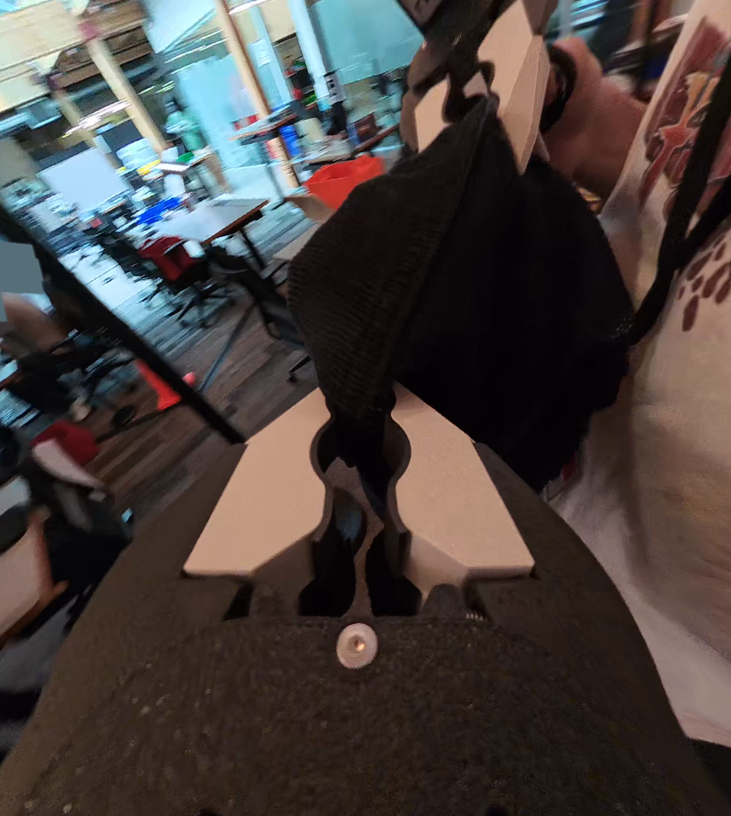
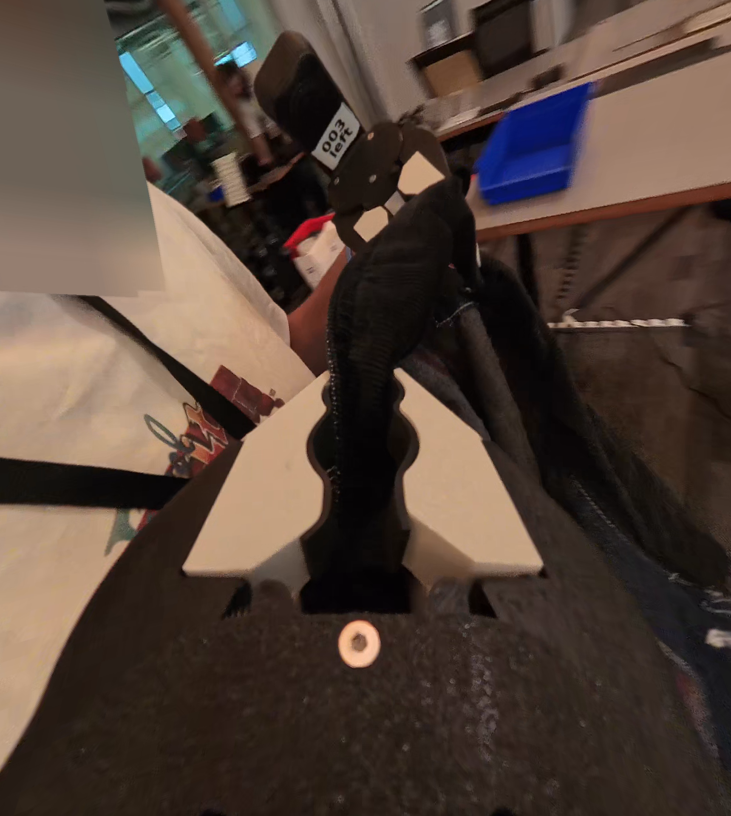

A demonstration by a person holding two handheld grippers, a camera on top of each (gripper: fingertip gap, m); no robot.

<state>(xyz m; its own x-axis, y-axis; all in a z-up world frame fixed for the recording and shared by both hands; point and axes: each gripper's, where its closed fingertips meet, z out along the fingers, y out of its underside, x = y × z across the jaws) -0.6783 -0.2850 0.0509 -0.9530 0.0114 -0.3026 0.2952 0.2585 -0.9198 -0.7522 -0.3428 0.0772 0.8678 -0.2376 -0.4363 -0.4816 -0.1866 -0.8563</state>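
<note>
My left gripper (image 1: 357, 397) is shut on the ribbed edge of a black garment (image 1: 465, 287), held up in the air. My right gripper (image 1: 478, 84) shows at the top of that view, pinching another part of the same edge. In the right wrist view my right gripper (image 2: 361, 384) is shut on the ribbed black band (image 2: 381, 309), which stretches away to the left gripper (image 2: 399, 198). The rest of the garment (image 2: 575, 441) hangs down to the right. A person in a white printed shirt (image 1: 686, 397) stands close behind it.
A black strap (image 2: 46, 481) crosses the shirt. A slanted black pole (image 1: 90, 300), office chairs (image 1: 169, 265) and tables (image 1: 231, 216) stand in the room to the left. An orange bin (image 1: 346, 176) is behind. A blue bin (image 2: 531, 145) sits on a long table (image 2: 664, 154).
</note>
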